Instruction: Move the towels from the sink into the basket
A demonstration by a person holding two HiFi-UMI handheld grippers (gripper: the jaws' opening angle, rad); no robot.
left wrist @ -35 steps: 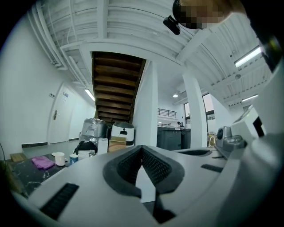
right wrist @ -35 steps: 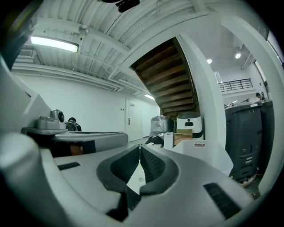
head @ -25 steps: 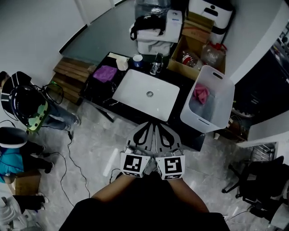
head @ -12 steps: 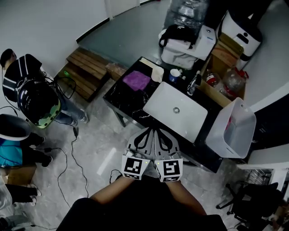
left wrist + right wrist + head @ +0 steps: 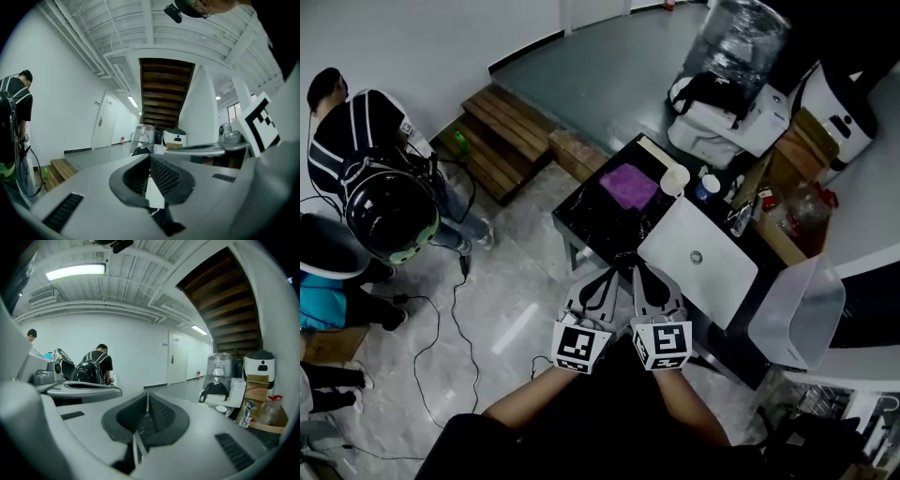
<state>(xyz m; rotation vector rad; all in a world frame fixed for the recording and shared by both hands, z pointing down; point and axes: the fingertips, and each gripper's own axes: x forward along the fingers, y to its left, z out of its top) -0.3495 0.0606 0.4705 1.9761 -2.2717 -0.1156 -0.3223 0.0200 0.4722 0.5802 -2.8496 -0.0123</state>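
Left gripper (image 5: 607, 278) and right gripper (image 5: 641, 277), jaws closed on nothing, hover side by side at the worktop's (image 5: 598, 214) near edge, with the purple towel (image 5: 628, 186) straight beyond them, left of the towel-free sink (image 5: 717, 281); sink and basket (image 5: 797, 317) now sit farther right than a second ago.

Head view. The counter (image 5: 600, 225) stands at centre right, with the sink (image 5: 722, 281) set in its right part and a towel (image 5: 628, 186) lying on its left part. A cup (image 5: 675, 178) stands at the far edge, between towel and sink; the faucet (image 5: 741, 217) is at the sink's far side. The basket (image 5: 797, 323) is just beside the counter's right end. A water dispenser (image 5: 736, 56) stands behind the counter, wooden steps (image 5: 502, 141) are to its left, and a person (image 5: 384, 187) is farther left. The left gripper (image 5: 609, 274) and right gripper (image 5: 637, 274) are side by side before the counter's near edge.
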